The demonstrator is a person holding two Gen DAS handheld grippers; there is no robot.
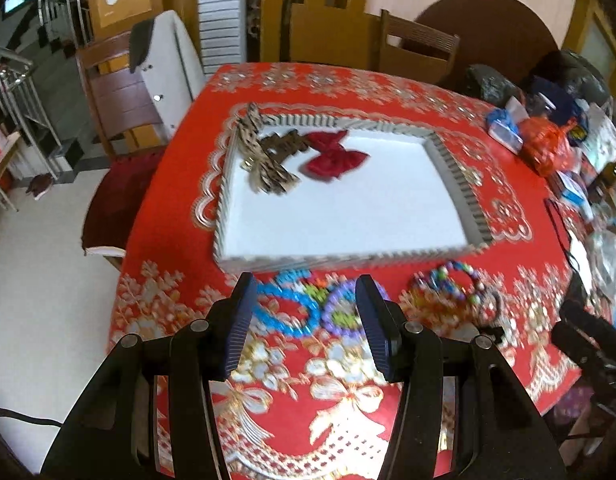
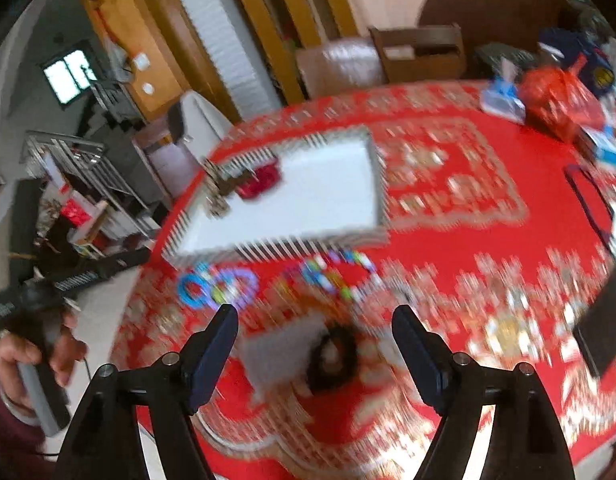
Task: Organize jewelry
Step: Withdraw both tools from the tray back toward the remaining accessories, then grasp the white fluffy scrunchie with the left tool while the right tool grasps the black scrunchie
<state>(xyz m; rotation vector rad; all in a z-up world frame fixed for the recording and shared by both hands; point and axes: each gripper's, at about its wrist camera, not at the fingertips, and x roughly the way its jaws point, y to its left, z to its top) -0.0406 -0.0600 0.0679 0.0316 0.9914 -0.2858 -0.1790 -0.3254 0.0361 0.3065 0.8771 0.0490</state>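
Bracelets (image 1: 292,312) lie at twelve o'clock of your left hand-held gripper (image 1: 306,314); both it and right hand-held gripper (image 2: 315,344) spread, empty, over bench (image 1: 508,184).

The table (image 1: 508,184) wears a glossy red cloth with raised silver-gold embroidery. On it, the tray (image 1: 348,258) has a smooth matt white floor and a ribbed, corrugated rim like card. At its ten o'clock corner lie a red satin-like bow (image 1: 334,158) and a leopard-print cloth bow (image 1: 268,172). At the tray's six o'clock, the beaded bracelets (image 1: 304,308) look like shiny plastic. The left tongs (image 1: 306,324) carry finely ribbed dark pads on matt black plastic arms.
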